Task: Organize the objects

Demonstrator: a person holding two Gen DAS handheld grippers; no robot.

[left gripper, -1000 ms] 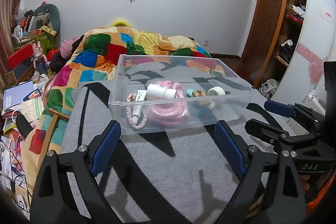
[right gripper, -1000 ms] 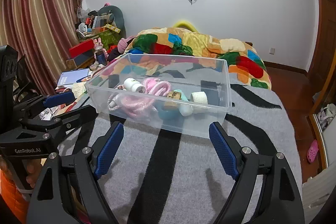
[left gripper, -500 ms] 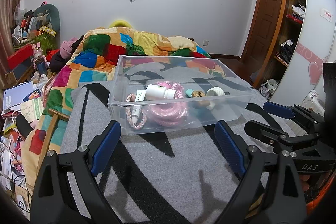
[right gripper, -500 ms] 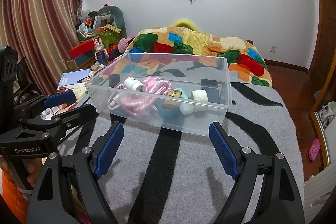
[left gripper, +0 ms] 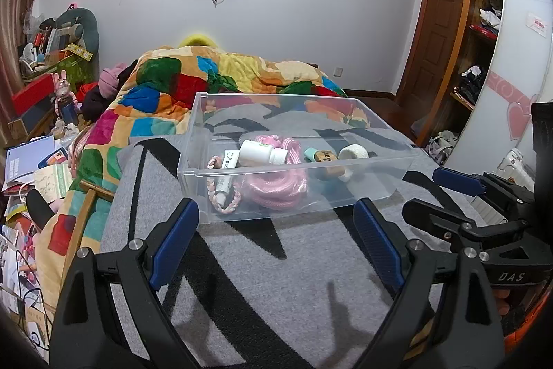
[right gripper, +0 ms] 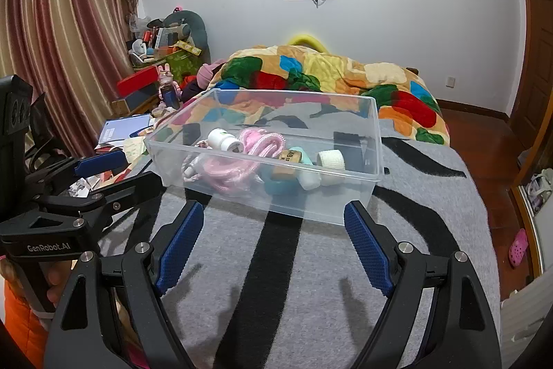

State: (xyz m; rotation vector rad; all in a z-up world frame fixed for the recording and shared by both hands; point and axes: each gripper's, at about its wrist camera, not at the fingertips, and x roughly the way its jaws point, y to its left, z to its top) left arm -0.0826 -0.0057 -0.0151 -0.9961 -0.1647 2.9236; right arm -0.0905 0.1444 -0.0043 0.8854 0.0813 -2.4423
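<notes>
Bedroom scene, grey blanket with black stripes as our work surface. Clear plastic bin sits on it, just ahead of both grippers. Inside we see a pink rope coil, white bottle lying on it, a braided band, a white tape roll and a small wooden block. Left gripper and right gripper both spread wide, holding nothing, short of the bin's near wall. Patchwork quilt lies behind the bin.
</notes>
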